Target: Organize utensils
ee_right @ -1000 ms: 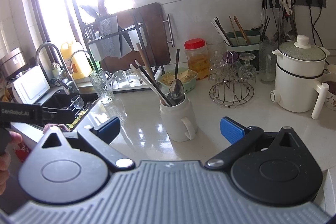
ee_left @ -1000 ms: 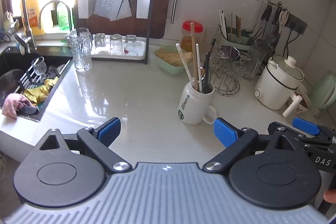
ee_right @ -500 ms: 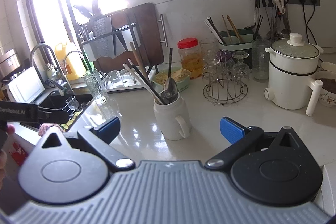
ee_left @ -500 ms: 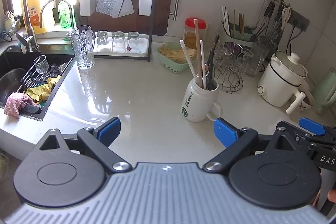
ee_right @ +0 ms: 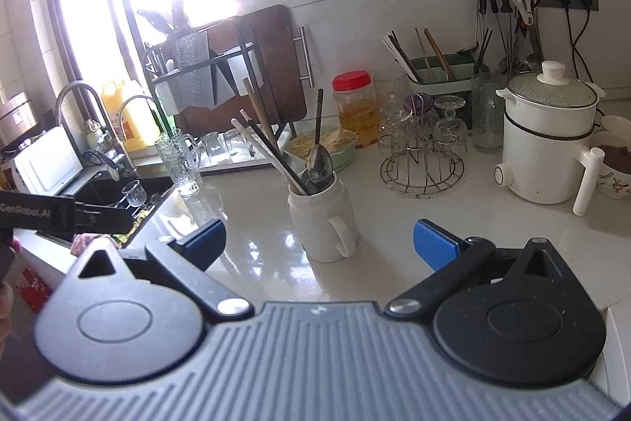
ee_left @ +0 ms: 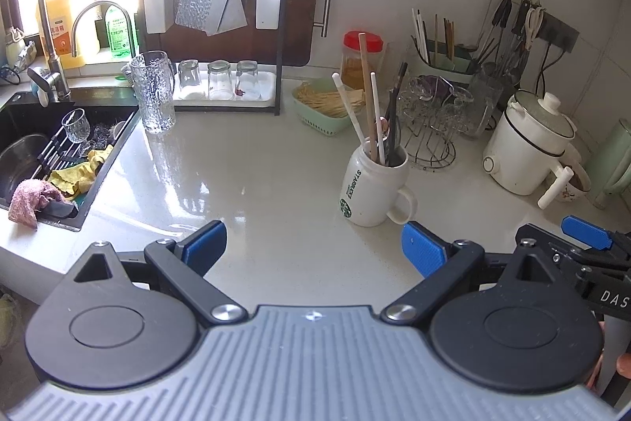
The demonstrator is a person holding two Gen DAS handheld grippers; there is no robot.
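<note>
Where chopsticks [ee_left: 366, 93] stand, white mug [ee_left: 372, 190], spoon [ee_right: 318, 160]

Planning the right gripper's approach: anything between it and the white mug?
Nothing: in the right wrist view only bare countertop lies between the open right gripper and the white mug of utensils.

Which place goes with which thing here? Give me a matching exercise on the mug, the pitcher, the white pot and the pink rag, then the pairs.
Things:
1. mug
2. pitcher
3. white pot
4. pink rag

Places:
A. draped on the sink's near edge
B. on the counter's right side, lid on
C. mid-counter, holding chopsticks and a spoon
D. by the sink's far corner, in front of the dish rack

Pairs: 1-C, 2-D, 3-B, 4-A
</note>
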